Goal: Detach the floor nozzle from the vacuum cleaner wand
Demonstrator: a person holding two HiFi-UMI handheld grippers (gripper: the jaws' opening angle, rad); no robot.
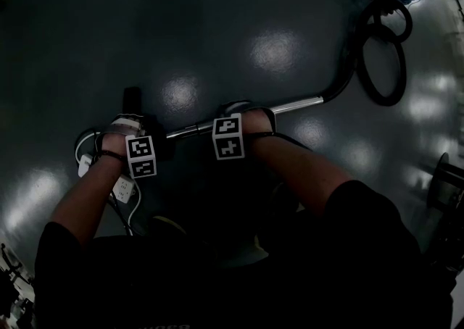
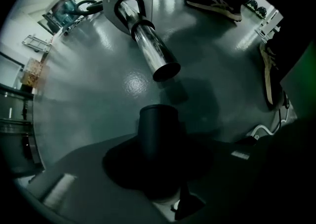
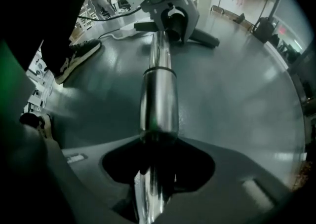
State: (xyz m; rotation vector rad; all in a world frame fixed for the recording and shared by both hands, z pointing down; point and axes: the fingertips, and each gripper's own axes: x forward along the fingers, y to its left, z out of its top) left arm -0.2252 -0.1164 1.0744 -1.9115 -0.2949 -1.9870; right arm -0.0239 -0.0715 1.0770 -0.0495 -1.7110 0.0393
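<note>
head view: glossy dark floor (image 1: 217,30), lamp glare, dim room. left gripper (image 3: 174,23) clamps the nozzle (image 2: 158,129) neck, right gripper (image 2: 129,3) the wand (image 3: 158,94); the wand's open end hangs just beyond the left fingers (image 3: 187,20), apart from the neck. nozzle head hidden under hands.

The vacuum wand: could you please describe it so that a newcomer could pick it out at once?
On the dark glossy floor, a black hose loops at the upper right of the head view. Follow it down-left to the straight wand held by the right gripper. It alone is shiny chrome; the hose and the nozzle neck are black.
</note>
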